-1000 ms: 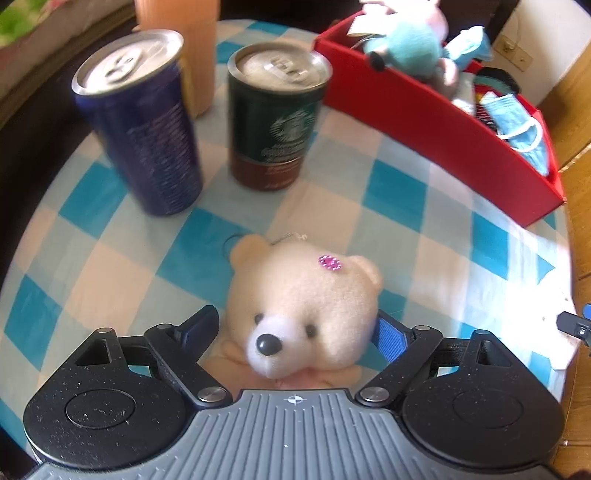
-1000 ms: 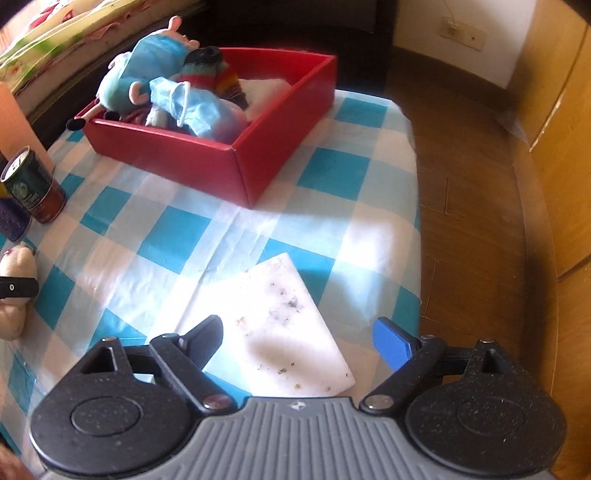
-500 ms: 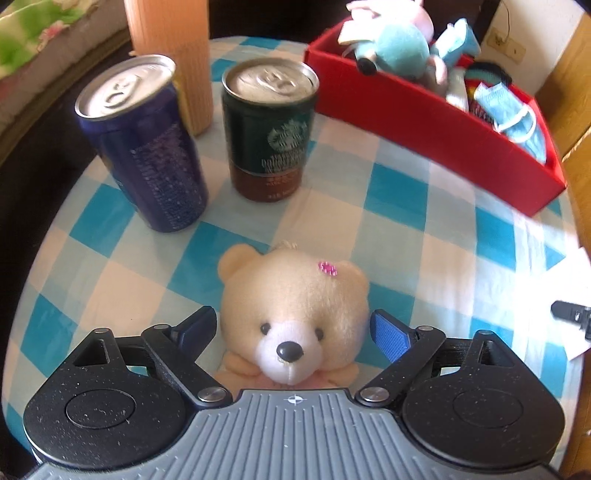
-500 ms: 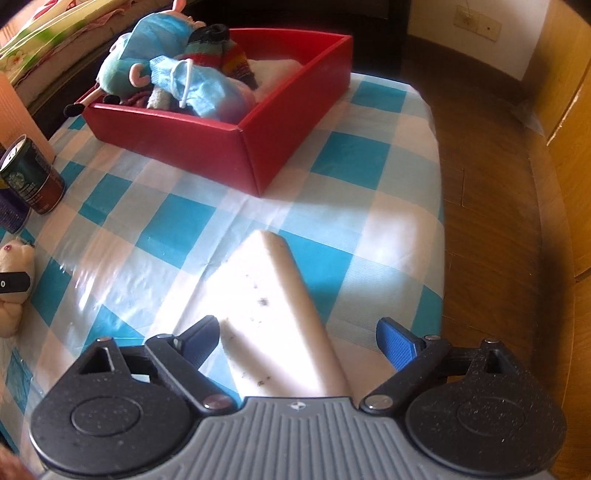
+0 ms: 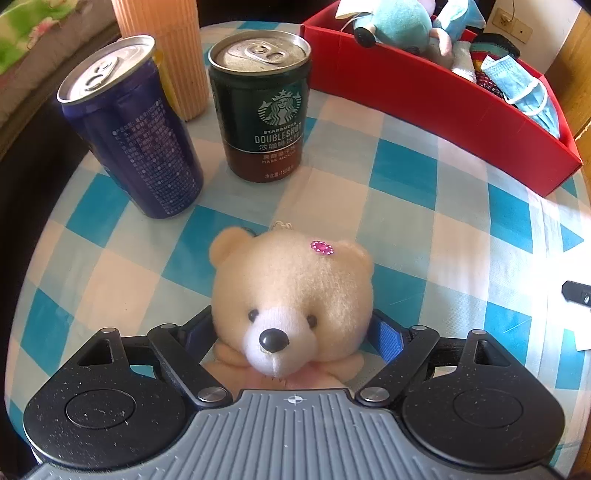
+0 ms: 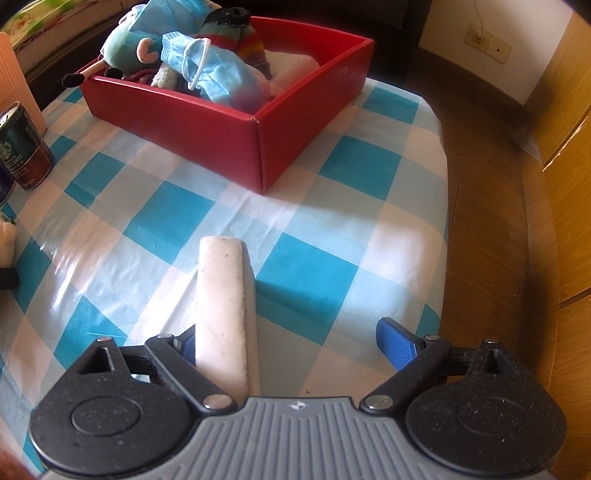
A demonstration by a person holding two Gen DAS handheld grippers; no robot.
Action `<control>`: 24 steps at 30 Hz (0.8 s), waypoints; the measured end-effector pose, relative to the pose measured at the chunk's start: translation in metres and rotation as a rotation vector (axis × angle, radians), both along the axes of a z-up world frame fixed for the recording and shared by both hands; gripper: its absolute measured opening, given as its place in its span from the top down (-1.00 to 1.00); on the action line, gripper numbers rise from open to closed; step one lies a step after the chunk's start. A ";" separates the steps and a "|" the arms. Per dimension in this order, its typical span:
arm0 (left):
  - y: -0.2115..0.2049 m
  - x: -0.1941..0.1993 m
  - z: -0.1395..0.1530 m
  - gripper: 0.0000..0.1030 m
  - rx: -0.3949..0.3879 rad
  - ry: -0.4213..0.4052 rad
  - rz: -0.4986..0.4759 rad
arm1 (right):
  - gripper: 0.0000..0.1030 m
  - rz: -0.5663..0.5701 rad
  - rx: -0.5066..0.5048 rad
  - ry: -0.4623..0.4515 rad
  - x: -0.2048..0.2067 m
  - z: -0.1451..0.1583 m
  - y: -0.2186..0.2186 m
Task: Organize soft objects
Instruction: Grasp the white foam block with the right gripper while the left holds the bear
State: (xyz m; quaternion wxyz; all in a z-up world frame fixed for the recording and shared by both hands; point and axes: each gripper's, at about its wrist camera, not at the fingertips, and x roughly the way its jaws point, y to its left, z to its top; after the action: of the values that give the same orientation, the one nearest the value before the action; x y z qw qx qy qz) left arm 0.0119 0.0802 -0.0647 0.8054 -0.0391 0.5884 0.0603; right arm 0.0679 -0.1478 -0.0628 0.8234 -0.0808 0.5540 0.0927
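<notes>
A: Left wrist view, and the left gripper [image 5: 291,336] points down over the cream plush teddy bear with a pink gem on its head [image 5: 291,295]. The bear lies on the blue-and-white checked tablecloth [image 5: 424,229], its head right between the two blue-padded fingers [image 5: 388,338].

B: Gripped?

A: The jaws are closing with the bear's head between them; the pads sit at its cheeks, and I cannot tell whether they press on it.

B: What is around it?

A: At eleven o'clock from the bear stands a tall dark blue drink can [image 5: 136,129]. At twelve o'clock stands a short green-and-brown coffee can [image 5: 264,107], with a ribbed orange cup [image 5: 166,48] behind the two. At one to two o'clock sits the red cardboard box [image 5: 436,103], already holding a teal plush toy [image 5: 399,18] and a blue face mask [image 5: 524,92].

B: And the right wrist view?

A: The right gripper [image 6: 291,343] has its jaws spread wide. A white, speckled sponge-like slab [image 6: 223,314] stands on edge against the left blue pad, well clear of the right one. It is not squeezed. The red box is at twelve o'clock from it, well apart.
</notes>
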 end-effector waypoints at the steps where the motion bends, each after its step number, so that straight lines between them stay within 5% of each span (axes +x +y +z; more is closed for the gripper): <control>1: -0.001 0.000 0.000 -0.61 0.003 0.001 -0.006 | -0.38 -0.003 0.004 -0.005 0.000 0.001 0.000; 7: -0.011 0.002 -0.005 -0.59 0.021 -0.002 -0.021 | -0.37 -0.024 0.059 0.004 0.004 0.005 -0.003; 9: -0.013 0.001 -0.004 -0.41 0.026 -0.011 -0.032 | -0.12 -0.043 0.053 0.022 0.005 0.002 -0.002; 13: -0.015 0.000 -0.001 -0.34 0.021 -0.015 -0.046 | 0.53 -0.056 0.055 0.027 0.003 0.007 0.001; 18: -0.019 -0.003 0.002 -0.27 0.014 -0.018 -0.066 | 0.67 -0.038 0.050 0.034 0.000 0.009 0.007; 21: -0.023 -0.004 0.001 -0.24 0.012 -0.020 -0.087 | 0.98 -0.030 0.075 0.047 -0.002 0.010 0.009; 24: -0.029 -0.006 0.003 -0.20 0.024 -0.030 -0.106 | 1.00 -0.026 0.077 0.046 -0.004 0.011 0.011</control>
State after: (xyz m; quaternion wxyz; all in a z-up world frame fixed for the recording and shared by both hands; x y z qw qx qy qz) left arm 0.0063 0.0512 -0.0619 0.8166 0.0008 0.5767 0.0240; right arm 0.0643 -0.1365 -0.0517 0.8142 -0.0397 0.5697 0.1048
